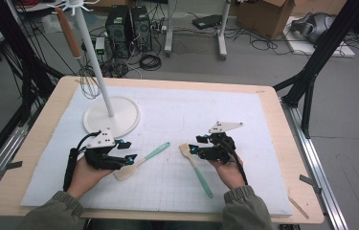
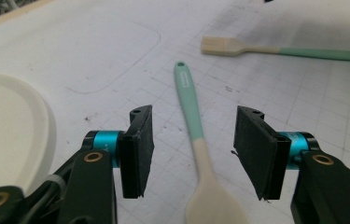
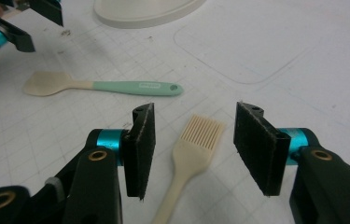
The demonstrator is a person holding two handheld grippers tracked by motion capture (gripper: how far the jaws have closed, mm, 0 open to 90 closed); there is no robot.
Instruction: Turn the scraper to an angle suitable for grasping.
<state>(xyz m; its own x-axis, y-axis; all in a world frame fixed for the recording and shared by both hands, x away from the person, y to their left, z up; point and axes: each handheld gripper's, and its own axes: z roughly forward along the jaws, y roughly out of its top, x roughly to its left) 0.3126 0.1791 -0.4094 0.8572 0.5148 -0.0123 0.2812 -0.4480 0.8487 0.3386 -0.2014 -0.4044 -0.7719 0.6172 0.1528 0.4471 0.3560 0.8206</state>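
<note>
High view: open white mat fills the tabletop (image 1: 282, 143) centre and upper right; the stand base (image 1: 111, 117) sits upper left. Left claw (image 1: 128, 151) hovers over the spoon (image 1: 141, 160), wrist seemingly low.

Left gripper view: released jaws straddle the spoon's neck, untouching.

Right gripper view: right claw (image 3: 193, 140), released, brackets the brush (image 3: 196, 144).

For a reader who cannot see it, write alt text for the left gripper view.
Two open black jaws of the left gripper straddle a spoon lying on the white gridded mat, without touching it. Its mint handle points away; a pastry brush lies beyond, and a white round base sits at left.
</note>
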